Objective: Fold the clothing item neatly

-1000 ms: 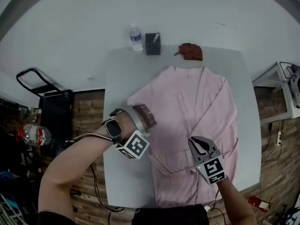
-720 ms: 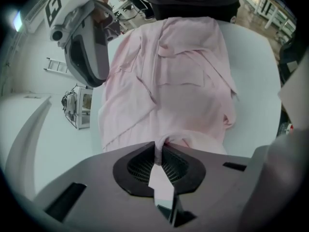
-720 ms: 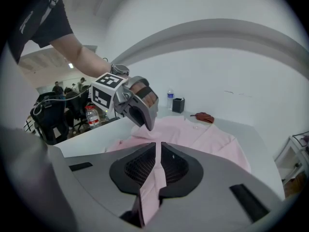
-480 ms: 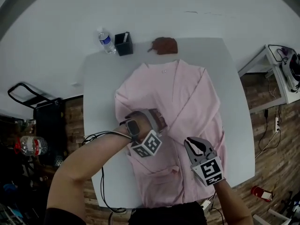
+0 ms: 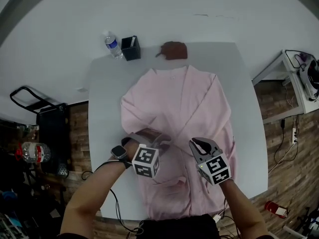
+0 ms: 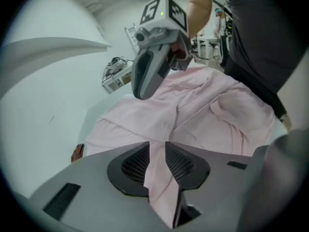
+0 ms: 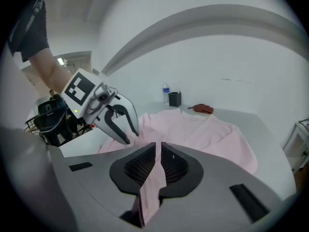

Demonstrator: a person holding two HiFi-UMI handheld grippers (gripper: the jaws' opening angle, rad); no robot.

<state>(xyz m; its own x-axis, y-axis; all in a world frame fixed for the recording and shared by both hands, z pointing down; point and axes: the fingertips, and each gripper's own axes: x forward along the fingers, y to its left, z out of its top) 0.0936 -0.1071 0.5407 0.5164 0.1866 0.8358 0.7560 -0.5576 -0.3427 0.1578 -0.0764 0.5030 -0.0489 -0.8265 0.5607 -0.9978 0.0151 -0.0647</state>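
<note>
Garment [image 5: 192, 98] lies flat on the grey counter [image 5: 102, 98], collar at the far end and hem at the near edge, much as it did a second ago. What has changed is the left tool [image 5: 160, 138]. It was clamped shut at the turned-in left sleeve [image 5: 139, 116], then let go and came a little nearer the person. Its jaws are now closing again, with a ridge of pink cloth already filling the gap between them. The right tool [image 5: 197, 144] has stayed shut on a thin fold of the front. I judge the sleeve fold is set down and both tools are taking hold at mid-length for the next fold.

The cloth is pale pink and soft. The right sleeve lies straight down the right side, and the left sleeve is bent in over the chest. A pocket [image 5: 172, 183] shows near the hem, and shallow creases run between the two grips.
</note>
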